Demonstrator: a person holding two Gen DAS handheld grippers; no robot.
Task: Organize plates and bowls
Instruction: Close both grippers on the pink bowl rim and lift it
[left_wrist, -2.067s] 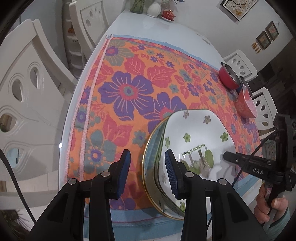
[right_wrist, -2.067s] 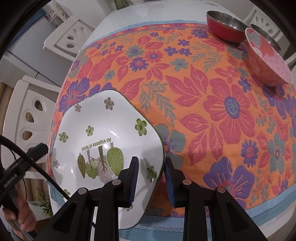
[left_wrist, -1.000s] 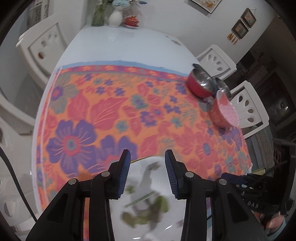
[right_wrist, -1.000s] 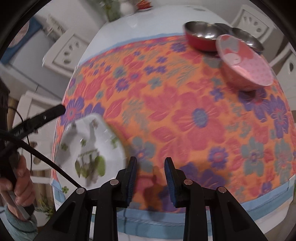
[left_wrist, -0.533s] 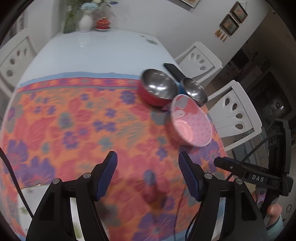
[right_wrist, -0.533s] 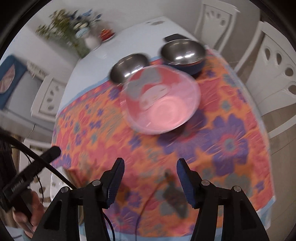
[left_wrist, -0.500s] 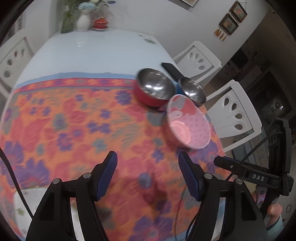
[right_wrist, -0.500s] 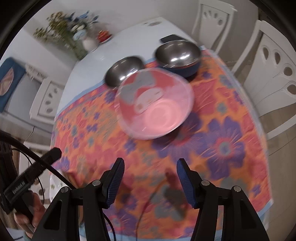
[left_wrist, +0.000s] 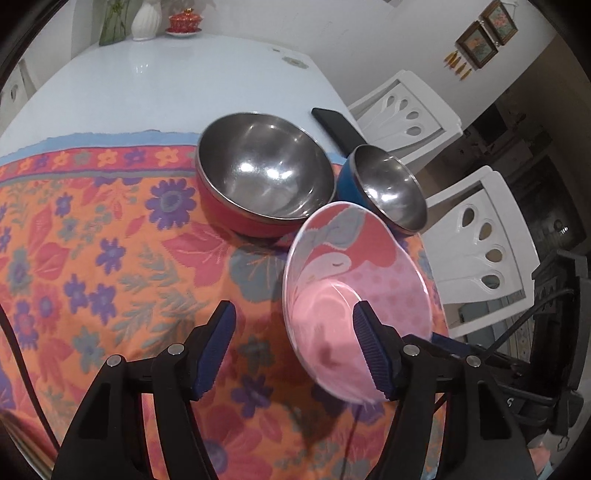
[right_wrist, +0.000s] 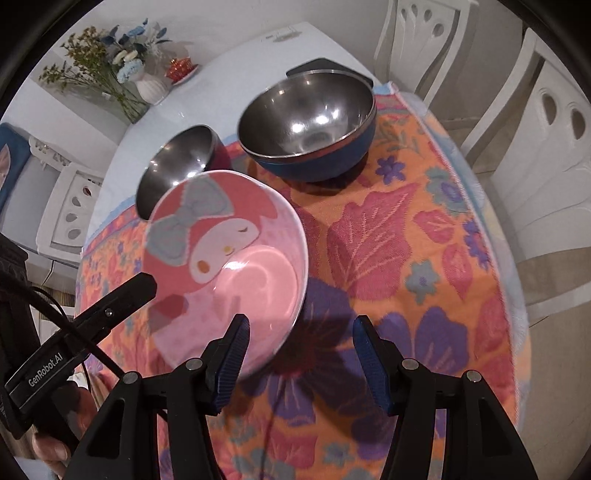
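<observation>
Jaws of both grippers stand spread wide and hold nothing: the left gripper (left_wrist: 291, 343) has its right finger overlapping the near wall of the pink bowl (left_wrist: 354, 291), while the right gripper (right_wrist: 299, 354) has its left finger by that bowl's near rim. The pink bowl rests on the flowered cloth (left_wrist: 92, 258), just in front of a red steel-lined bowl (left_wrist: 264, 173) and a blue steel-lined bowl (left_wrist: 384, 192), which stand side by side near the cloth's far edge. It looks rigid, glossy and fairly light, likely melamine or ceramic, so slippery and perhaps chippable. A pinch across the thin rim wall, one finger inside and one outside, seems the sound hold; its sloping sides would let a loose grip slide off.
</observation>
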